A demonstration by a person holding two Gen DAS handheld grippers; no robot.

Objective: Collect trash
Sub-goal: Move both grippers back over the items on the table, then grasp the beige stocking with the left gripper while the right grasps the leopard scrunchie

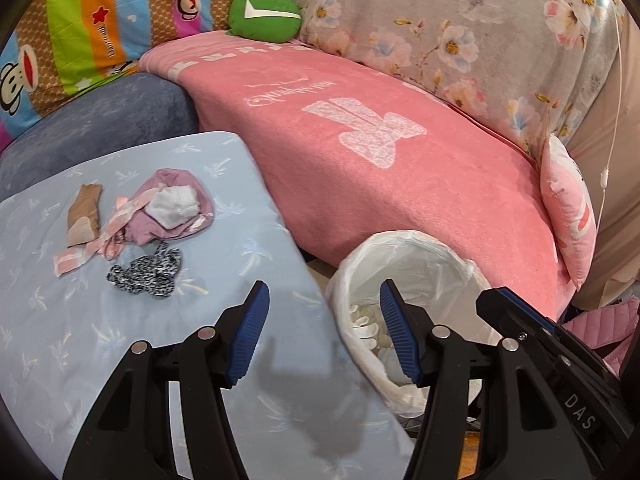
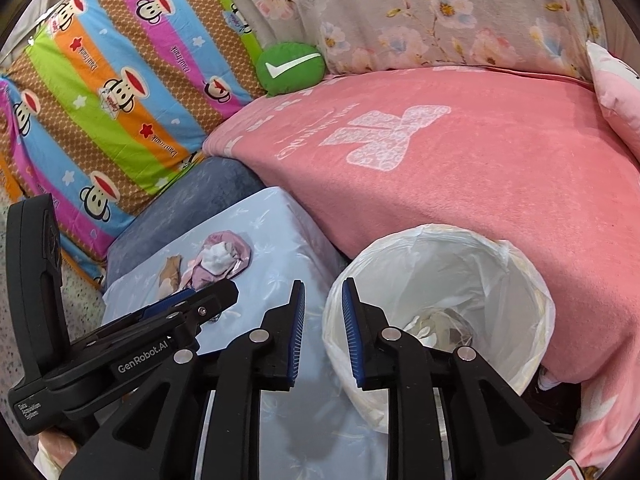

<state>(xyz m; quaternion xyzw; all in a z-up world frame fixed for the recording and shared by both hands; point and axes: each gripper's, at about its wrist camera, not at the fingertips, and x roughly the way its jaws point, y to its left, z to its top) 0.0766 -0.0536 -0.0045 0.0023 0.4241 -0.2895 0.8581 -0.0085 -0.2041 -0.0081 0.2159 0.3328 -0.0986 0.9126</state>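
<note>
Meanwhile, left gripper (image 1: 324, 332) gapes empty, right gripper (image 2: 323, 334) narrowly parted — above lined bin (image 2: 520, 280).

We note the left gripper (image 1: 322, 322) with jaws apart and empty, above the edge of a pale blue cushion (image 1: 80, 340). Scraps (image 1: 136, 224) lie on the cushion; a lined bin (image 1: 404, 256) stands just beside it.
</note>
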